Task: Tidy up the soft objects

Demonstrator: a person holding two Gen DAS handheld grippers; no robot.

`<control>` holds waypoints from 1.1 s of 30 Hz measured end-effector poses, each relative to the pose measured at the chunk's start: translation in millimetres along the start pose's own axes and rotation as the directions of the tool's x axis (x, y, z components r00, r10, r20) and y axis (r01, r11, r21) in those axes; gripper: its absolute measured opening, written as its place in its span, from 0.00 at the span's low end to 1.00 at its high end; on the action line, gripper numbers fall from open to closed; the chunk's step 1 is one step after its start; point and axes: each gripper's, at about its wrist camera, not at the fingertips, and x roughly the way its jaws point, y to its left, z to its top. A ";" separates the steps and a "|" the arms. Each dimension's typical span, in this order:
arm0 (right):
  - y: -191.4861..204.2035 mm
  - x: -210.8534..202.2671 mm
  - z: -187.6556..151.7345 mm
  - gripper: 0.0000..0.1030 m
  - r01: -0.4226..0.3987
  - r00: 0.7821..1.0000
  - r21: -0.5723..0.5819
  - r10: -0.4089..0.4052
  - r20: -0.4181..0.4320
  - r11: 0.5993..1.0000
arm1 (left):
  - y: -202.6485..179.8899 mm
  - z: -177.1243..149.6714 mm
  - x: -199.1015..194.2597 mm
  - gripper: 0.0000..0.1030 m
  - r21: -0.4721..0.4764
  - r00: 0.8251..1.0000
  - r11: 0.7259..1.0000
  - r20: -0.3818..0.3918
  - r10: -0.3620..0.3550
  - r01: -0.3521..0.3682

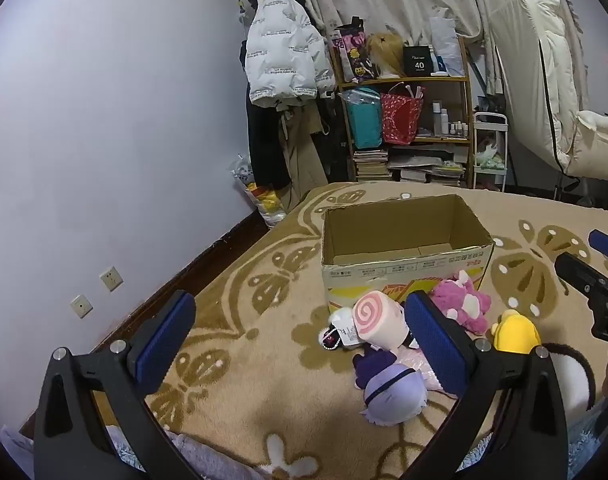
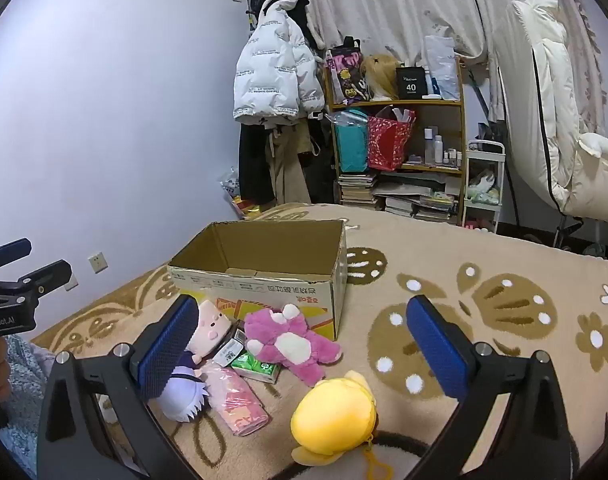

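Note:
An open, empty cardboard box [image 1: 404, 240] [image 2: 259, 276] stands on the beige patterned blanket [image 1: 243, 400] [image 2: 484, 280]. In front of it lie soft toys: a pink swirl roll plush [image 1: 378, 320] [image 2: 209, 326], a pink bear [image 1: 464, 304] [image 2: 291, 340], a yellow duck plush [image 1: 516, 330] [image 2: 334, 416], a purple-haired doll [image 1: 392, 394] [image 2: 181, 394], a pink packet [image 2: 235, 400] and a green tissue pack [image 2: 255, 367]. My left gripper [image 1: 299, 344] is open and empty, left of the toys. My right gripper [image 2: 304, 356] is open and empty above the bear and duck.
A white wall with sockets [image 1: 111, 278] runs along the left. Behind the bed stand a coat rack with a white jacket [image 1: 283, 60], a cluttered shelf [image 1: 408, 120] and a white chair [image 1: 564, 120]. The right gripper shows at the left wrist view's right edge [image 1: 592, 280].

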 end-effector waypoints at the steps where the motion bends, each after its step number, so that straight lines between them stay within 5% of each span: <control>1: 0.0 0.0 0.0 1.00 0.000 1.000 -0.001 -0.001 -0.002 1.000 | 0.1 -0.1 -0.1 1.00 -0.003 1.000 1.000 0.006 0.001 -0.001; 33: 0.0 -0.5 0.7 1.00 0.013 1.000 -0.011 -0.013 -0.009 1.000 | -1.8 -2.5 -0.8 1.00 0.011 1.000 1.000 0.009 -0.007 0.007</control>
